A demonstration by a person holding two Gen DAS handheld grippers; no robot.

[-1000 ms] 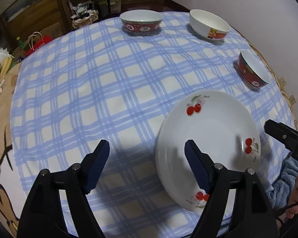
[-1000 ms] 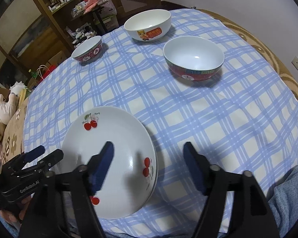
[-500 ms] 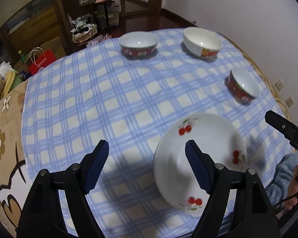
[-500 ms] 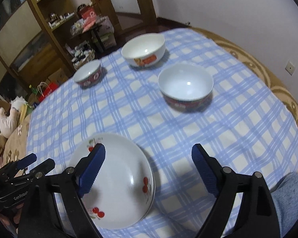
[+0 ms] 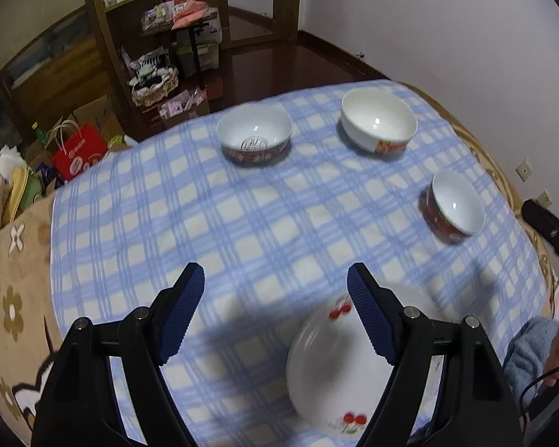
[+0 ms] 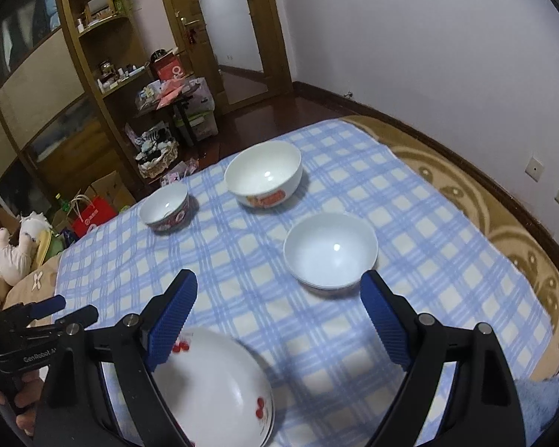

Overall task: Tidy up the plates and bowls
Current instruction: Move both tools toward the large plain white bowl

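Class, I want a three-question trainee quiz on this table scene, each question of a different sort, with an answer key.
1. How many bowls stand beyond the cherry plate?
2. True or false: the left gripper grips the plate.
3. Which bowl sits nearest the right gripper? A) the large white bowl B) the bowl with a red outside

Key: 1. three; 2. false, its jaws stand open with nothing between them; 3. B

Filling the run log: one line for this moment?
left gripper open | right gripper open | cherry plate on tablecloth | three bowls unstacked
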